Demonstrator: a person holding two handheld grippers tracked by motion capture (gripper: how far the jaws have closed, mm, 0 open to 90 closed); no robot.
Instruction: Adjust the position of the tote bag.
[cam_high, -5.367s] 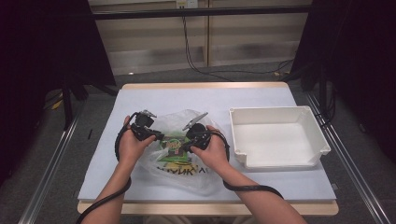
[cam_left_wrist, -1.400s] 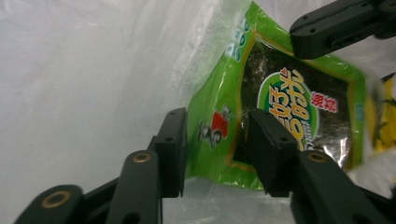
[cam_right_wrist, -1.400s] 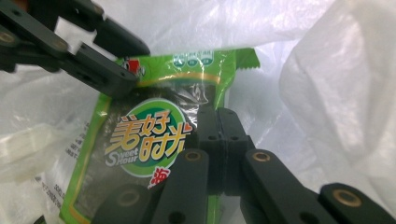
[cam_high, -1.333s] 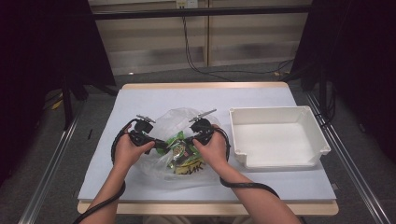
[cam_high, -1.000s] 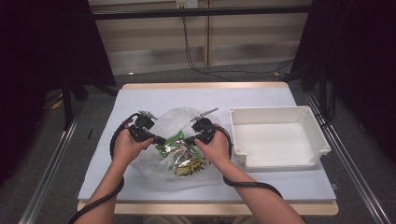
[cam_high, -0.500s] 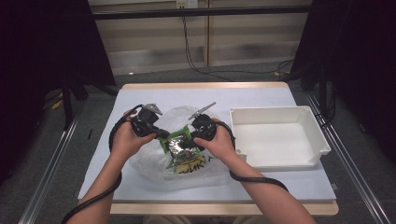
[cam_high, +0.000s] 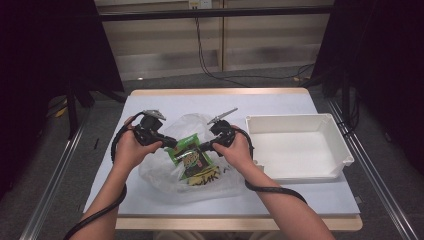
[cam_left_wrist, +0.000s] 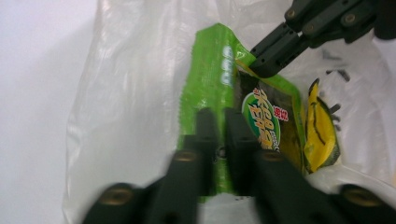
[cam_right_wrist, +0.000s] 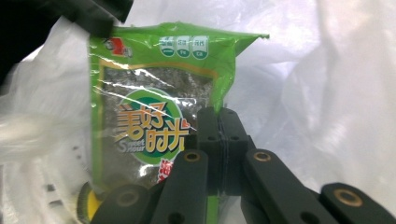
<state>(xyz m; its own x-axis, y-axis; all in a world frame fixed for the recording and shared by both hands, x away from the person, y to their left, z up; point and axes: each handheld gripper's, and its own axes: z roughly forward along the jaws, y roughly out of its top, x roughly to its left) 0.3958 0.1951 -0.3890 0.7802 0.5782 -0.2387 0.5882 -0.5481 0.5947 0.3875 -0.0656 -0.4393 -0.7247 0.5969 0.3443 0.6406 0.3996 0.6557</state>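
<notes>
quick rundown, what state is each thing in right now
green snack packet: held up at both side edges, half out of the bag
clear plastic bag: crumpled, lying on the table
yellow packet: inside the bag
left gripper: shut on the packet
right gripper: shut on the packet
white tray: empty

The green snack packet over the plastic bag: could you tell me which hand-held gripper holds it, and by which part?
Both hold the green snack packet: the left hand-held gripper pinches one side edge, the right hand-held gripper the opposite side edge, above the clear plastic bag.
</notes>
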